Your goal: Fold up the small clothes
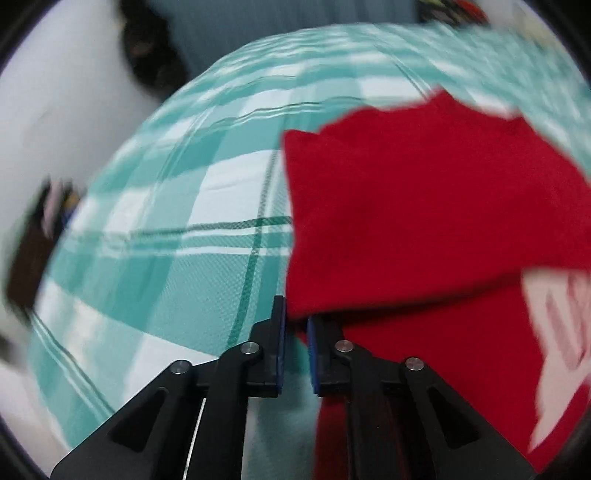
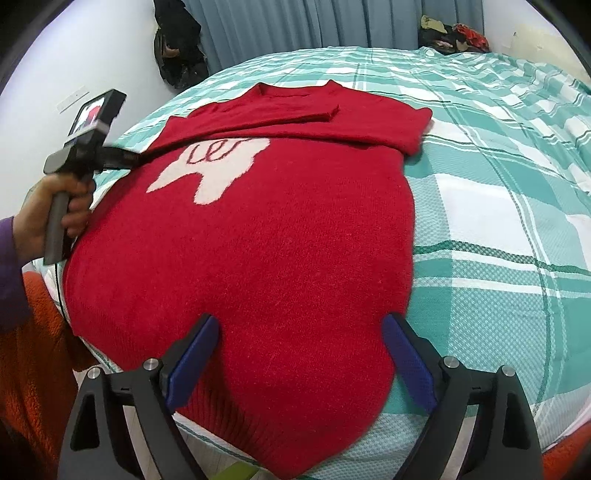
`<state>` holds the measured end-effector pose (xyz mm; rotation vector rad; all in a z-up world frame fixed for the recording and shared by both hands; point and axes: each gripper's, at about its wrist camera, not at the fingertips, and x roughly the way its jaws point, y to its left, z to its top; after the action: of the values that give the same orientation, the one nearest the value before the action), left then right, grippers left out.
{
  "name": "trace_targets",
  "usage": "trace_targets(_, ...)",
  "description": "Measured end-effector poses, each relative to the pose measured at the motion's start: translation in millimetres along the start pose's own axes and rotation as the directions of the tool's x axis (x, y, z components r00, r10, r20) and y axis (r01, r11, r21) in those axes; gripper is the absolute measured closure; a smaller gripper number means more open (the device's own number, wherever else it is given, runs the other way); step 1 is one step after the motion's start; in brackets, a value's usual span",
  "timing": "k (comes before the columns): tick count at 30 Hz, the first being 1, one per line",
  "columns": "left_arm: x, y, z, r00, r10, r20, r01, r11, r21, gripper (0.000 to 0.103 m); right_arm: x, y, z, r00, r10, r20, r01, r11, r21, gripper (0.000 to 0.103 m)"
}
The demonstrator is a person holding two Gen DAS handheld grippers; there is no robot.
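Right wrist view: red sweater lies flat on a bed covered with a teal-and-white checked sheet. Neckline is at the far end, ribbed hem at the near end, overhanging the bed's near edge. White patch with red script shows on the chest. Both sleeves are folded across the upper body; one cuff ends just below the neckline. Right gripper hovers over the hem area, jaws spread wide, blue pads on either side of the knit, not pressing on it.

Same view, left edge: a hand with a purple sleeve holds the left gripper's handle; its nose reaches the sweater's left side beside the white patch. An orange textured fabric sits at lower left, beside the bed. Grey curtain and dark clothing hang at the back wall; a small heap of mixed items rests at the far right corner.

Left wrist view (motion-blurred): left gripper has its jaws drawn nearly together, a narrow gap between the blue pads. A folded edge of the sweater sits at the fingertips, over the right-hand one; whether the cloth is actually pinched cannot be told. Checked sheet fills the left half.
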<state>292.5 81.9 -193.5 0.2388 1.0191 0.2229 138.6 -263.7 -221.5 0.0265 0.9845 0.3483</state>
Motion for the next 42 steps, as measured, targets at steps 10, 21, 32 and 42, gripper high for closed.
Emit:
trace_targets(10, -20.0, 91.6, 31.4, 0.958, -0.285, 0.026, 0.283, 0.928, -0.244, 0.032, 1.8, 1.3, 0.7, 1.0, 0.0, -0.004, 0.0, 1.0, -0.01, 0.009)
trace_targets(21, 87.1, 49.5, 109.6, 0.987, -0.066, -0.148, 0.035, 0.978, -0.206, 0.103, -0.3, 4.0, 3.4, 0.999, -0.005, -0.044, 0.003, 0.999, -0.04, 0.009)
trace_targets(32, -18.0, 54.7, 76.1, 0.977, -0.184, 0.105, 0.201, 0.962, -0.187, 0.058, -15.4, -39.4, 154.7, 0.983, 0.177, 0.057, -0.183, 0.973, 0.14, 0.03)
trace_targets(42, 23.9, 6.4, 49.9, 0.958, -0.283, -0.047, 0.275, 0.952, -0.133, 0.066, 121.5, -74.1, 207.3, 0.935, 0.344, -0.088, -0.269, 0.848, 0.456, 0.098)
